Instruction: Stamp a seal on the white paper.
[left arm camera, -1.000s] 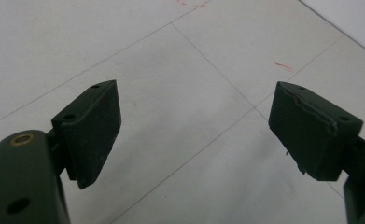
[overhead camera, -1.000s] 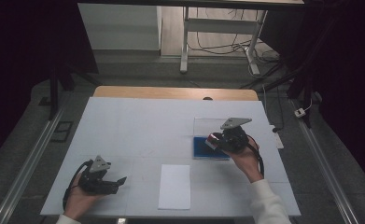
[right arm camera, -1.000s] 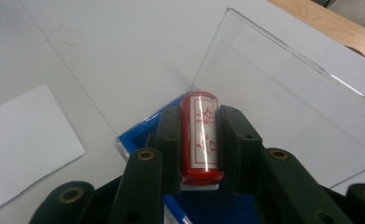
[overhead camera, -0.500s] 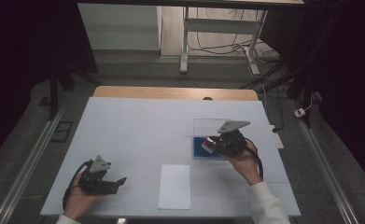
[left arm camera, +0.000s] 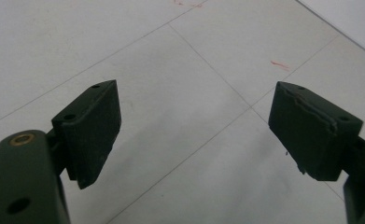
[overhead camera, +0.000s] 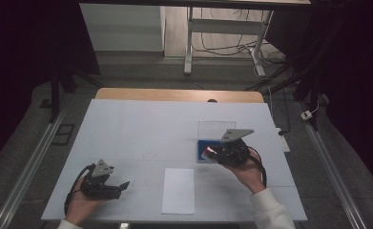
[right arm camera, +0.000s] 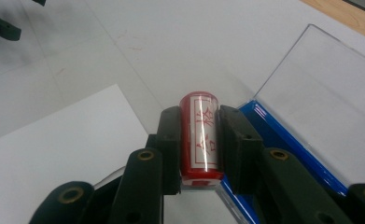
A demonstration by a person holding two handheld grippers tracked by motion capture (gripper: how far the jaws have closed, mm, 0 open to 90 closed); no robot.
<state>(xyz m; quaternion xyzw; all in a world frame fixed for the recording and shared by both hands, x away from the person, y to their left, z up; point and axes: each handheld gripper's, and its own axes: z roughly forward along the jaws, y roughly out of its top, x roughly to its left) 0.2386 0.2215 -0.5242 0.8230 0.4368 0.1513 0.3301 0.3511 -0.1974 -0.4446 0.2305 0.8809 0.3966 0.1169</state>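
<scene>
A red cylindrical stamp with a white label and red characters is clamped between the jaws of my right gripper. In the high view that gripper hangs over the left edge of a blue box, with the stamp showing as a red spot. The box's clear lid stands open behind it. A white sheet of paper lies at the table's front middle. My left gripper rests at the front left, its jaws wide apart over bare table.
The white table has a wooden strip along its far edge. Cables trail from both grippers. Beyond the table are a metal frame's legs and floor wiring. Metal rails run along both sides.
My right gripper has drifted slightly left and toward the person, and the red stamp now shows at its jaws by the blue box. The left gripper has not moved.
</scene>
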